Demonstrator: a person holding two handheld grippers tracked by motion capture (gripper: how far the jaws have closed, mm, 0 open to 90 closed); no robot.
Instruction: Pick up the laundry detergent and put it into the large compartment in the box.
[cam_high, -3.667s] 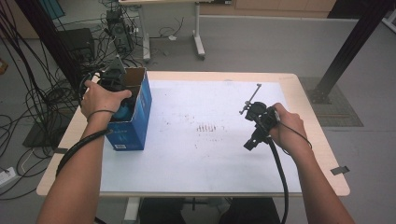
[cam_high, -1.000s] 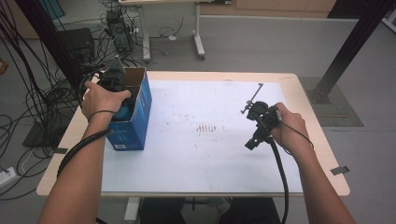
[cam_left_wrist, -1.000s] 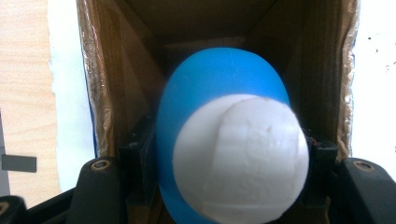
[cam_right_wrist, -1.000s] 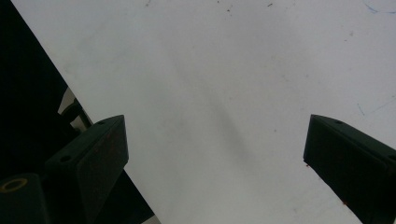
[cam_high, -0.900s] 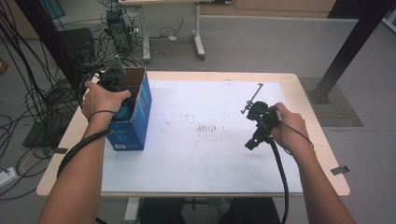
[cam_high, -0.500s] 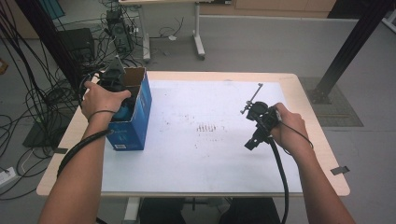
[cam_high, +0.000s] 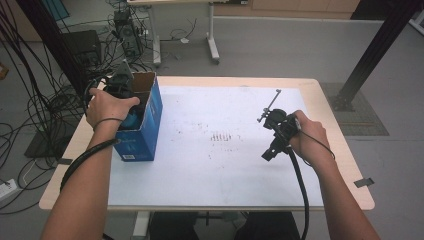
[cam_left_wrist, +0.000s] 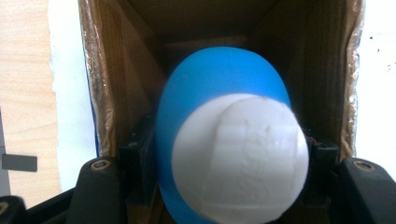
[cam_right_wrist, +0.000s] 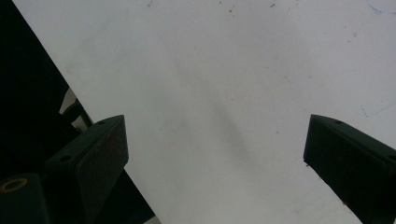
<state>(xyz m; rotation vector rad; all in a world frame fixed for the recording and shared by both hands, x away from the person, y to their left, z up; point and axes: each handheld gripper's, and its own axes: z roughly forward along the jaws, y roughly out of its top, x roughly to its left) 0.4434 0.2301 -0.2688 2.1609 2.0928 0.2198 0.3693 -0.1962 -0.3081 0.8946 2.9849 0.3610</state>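
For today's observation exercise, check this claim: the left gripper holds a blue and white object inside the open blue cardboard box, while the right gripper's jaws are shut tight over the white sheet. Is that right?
Not quite. The right gripper is open: the right gripper view shows its jaws wide apart with the bare white sheet between them. The rest stands: the left gripper holds the blue and white object inside the open blue cardboard box.

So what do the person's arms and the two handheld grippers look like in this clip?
Both forearms are bare, with no sleeves showing. Each wrist has a thin dark band. The left gripper is black with a grey three-cornered plate on top; the right gripper is black with a thin rod sticking out. A thick black cable trails from each along the forearm. The jaws are blocky, matte black, with small round screw holes.
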